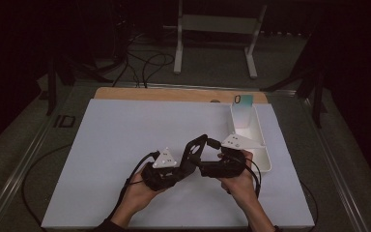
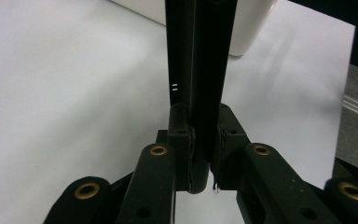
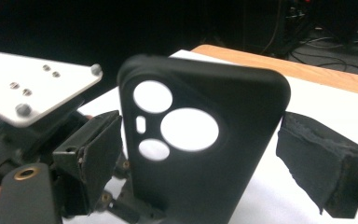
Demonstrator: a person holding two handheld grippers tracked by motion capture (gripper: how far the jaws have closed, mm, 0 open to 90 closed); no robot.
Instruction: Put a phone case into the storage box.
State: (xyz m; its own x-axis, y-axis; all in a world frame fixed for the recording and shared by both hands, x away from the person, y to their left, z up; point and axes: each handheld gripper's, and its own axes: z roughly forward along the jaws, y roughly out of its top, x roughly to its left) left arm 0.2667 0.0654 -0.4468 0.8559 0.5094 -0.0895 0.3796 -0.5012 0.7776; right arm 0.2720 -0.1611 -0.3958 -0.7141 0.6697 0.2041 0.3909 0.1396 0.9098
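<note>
A black phone case (image 1: 196, 146) with round camera cut-outs stands upright over the white mat (image 1: 116, 145). My left gripper (image 1: 187, 163) is shut on the case's lower end. In the left gripper view the case (image 2: 200, 70) rises edge-on from between the pressing pads (image 2: 186, 158) of the left gripper (image 2: 204, 156). My right gripper (image 1: 204, 166) comes in from the right. In the right gripper view the case (image 3: 242, 107) stands between that gripper's two foam pads (image 3: 317, 163), which sit beside its edges without pressing; the right gripper (image 3: 200, 154) is open. The left gripper's grey plate (image 3: 32, 88) shows behind.
A long white tray (image 1: 263, 150) lies right of the hands, its near corner (image 2: 247, 32) in the left gripper view. A teal card (image 1: 244, 100) stands at its far end. The wooden table edge (image 1: 174, 94) runs along the back; cables trail off to the left.
</note>
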